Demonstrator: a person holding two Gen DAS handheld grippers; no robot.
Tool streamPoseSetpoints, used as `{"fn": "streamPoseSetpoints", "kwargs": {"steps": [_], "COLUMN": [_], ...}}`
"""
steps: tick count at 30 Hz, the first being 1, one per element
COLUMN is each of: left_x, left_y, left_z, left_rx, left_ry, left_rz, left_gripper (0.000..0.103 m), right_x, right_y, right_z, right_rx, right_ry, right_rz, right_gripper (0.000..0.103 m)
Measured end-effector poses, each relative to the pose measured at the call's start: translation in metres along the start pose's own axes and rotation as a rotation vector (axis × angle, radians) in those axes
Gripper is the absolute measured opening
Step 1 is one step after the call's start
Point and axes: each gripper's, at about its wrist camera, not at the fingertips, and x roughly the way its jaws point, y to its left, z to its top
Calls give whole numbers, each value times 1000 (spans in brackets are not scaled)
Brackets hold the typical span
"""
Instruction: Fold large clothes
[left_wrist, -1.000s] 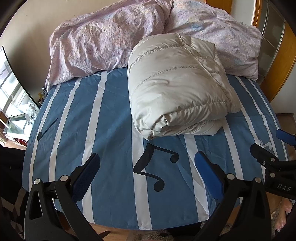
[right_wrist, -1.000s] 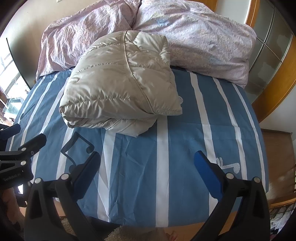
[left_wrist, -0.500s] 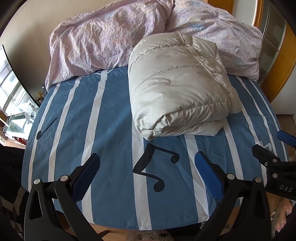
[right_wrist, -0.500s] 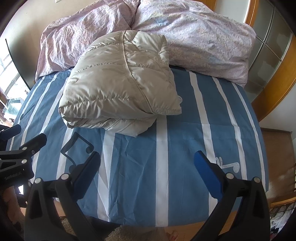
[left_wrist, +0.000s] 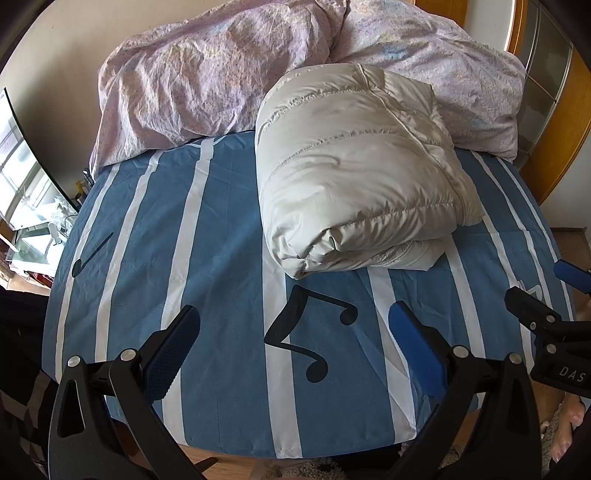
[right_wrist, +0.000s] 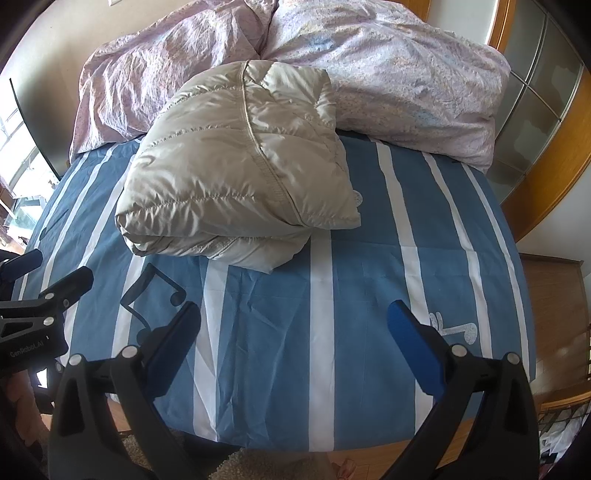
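A beige quilted down jacket (left_wrist: 354, 173) lies folded into a thick bundle on the blue striped bed sheet (left_wrist: 221, 258), its far end against the pillows. It also shows in the right wrist view (right_wrist: 236, 173). My left gripper (left_wrist: 293, 345) is open and empty, held over the near end of the bed, short of the jacket. My right gripper (right_wrist: 293, 343) is open and empty, also over the near end, to the right of the left one. Each gripper shows at the edge of the other's view.
Two pink floral pillows (left_wrist: 207, 81) (right_wrist: 406, 74) lie across the head of the bed. A wooden-framed glass door (right_wrist: 535, 110) stands at the right. A window and shelf (left_wrist: 26, 206) are at the left. Wooden floor and a rug (right_wrist: 258, 465) lie below the bed's near edge.
Almost nothing. Both grippers stay open over the near end of the bed and have drifted back very slightly. The jacket has not moved.
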Motion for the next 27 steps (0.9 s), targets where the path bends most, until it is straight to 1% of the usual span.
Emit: {"fn": "streamPoseSetpoints", "kwargs": {"steps": [27], "left_x": [1], "left_y": [0], "left_z": [3], "left_rx": [2], "left_ry": [7], "left_rz": [0], "left_gripper": [102], "right_x": [1], "right_y": [0], "right_z": [1], "right_rx": [-6], "right_ry": [4], "right_rz": [1], "right_gripper": [101]}}
